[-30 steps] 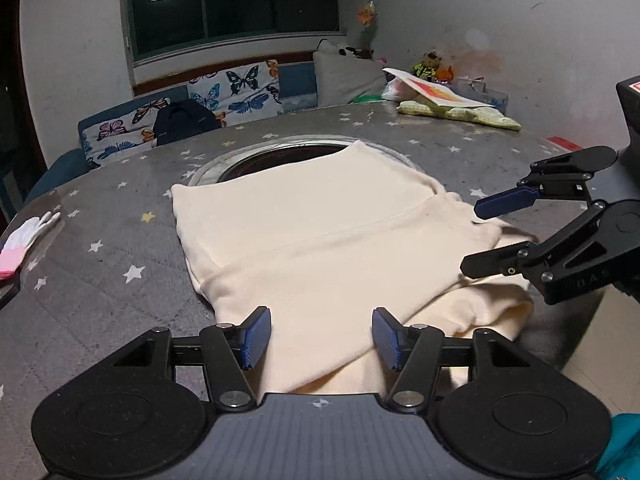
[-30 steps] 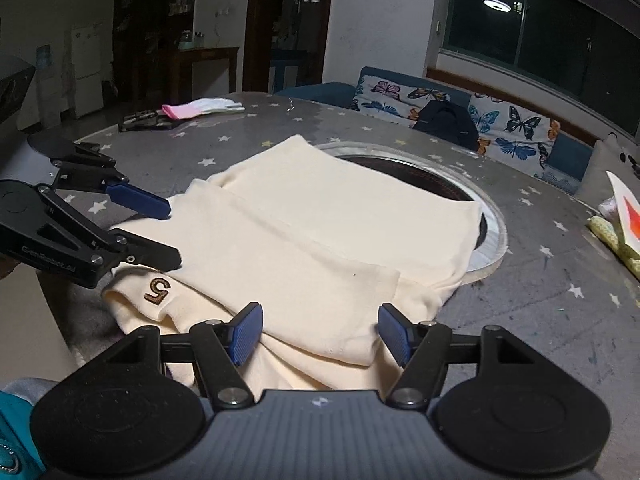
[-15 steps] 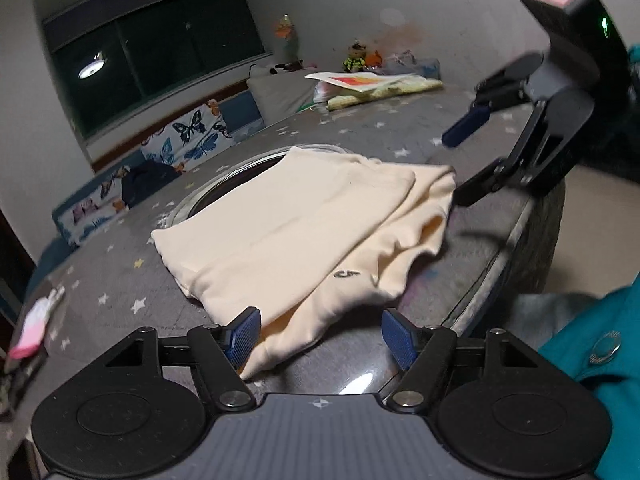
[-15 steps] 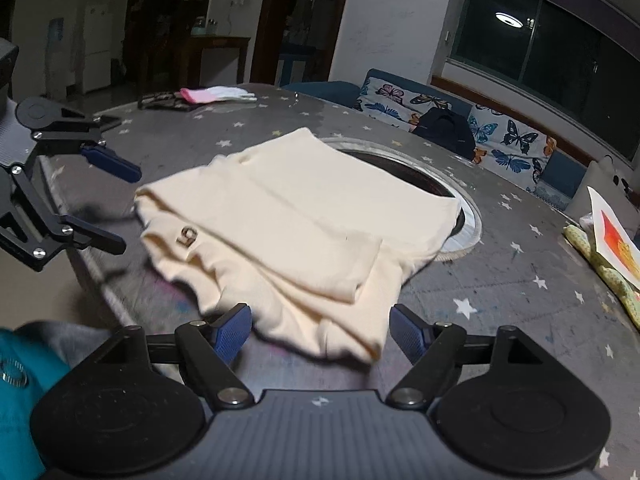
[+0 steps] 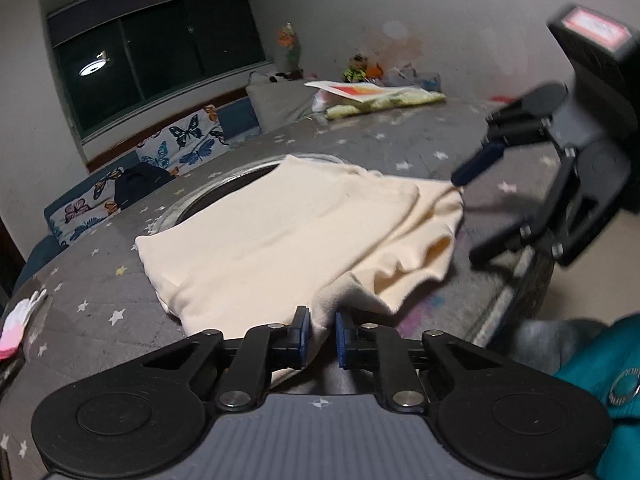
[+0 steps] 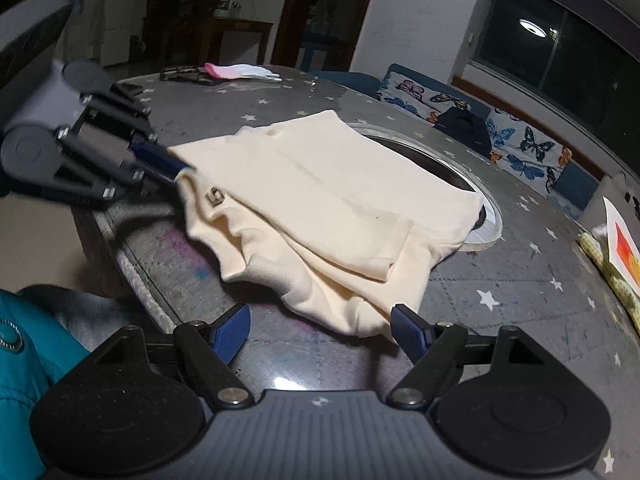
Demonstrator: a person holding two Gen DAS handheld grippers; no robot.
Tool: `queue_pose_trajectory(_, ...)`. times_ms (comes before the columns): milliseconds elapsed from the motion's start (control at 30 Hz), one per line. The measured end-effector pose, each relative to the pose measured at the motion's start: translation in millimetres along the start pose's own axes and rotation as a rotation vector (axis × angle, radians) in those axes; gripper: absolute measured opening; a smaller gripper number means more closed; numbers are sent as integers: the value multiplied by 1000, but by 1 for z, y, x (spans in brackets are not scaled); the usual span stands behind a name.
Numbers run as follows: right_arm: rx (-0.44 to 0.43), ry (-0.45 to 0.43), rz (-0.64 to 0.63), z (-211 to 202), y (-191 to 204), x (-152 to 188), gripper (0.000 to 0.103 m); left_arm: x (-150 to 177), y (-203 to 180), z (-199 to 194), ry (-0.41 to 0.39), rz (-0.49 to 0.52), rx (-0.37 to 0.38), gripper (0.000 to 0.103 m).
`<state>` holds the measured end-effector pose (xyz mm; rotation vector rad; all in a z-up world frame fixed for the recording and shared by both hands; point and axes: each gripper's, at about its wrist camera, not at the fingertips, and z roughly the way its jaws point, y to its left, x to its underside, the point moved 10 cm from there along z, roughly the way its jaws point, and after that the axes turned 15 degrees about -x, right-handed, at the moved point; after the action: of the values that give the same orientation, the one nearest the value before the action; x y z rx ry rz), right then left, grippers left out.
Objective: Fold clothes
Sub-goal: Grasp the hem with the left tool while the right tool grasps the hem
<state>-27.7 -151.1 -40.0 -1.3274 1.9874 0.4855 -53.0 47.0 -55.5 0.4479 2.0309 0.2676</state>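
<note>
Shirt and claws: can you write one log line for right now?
left claw: shut on shirt corner | right claw: open, at other corner | shirt: folded on table

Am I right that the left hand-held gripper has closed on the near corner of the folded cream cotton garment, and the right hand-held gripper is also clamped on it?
Not quite. The left hand-held gripper is shut on the folded cream cotton garment, but the right hand-held gripper is open: the right wrist view shows its blue fingers spread wide, with the garment's edge just ahead of them, ungripped.
</note>
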Motion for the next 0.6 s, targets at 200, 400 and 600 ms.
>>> queue_pose_trajectory(200, 9, -18, -68, 7, 4, -9, 80, -13, 10, 4, 1, -64, 16, 11)
queue_pose_trajectory(400, 4, -44, -137, 22, 7, -22, 70, -26, 21, 17, 16, -129, 42, 11)
queue_pose_trajectory(600, -81, -51, -69, 36, -3, -34, 35, -24, 20, 26, 38, -126, 56, 16)
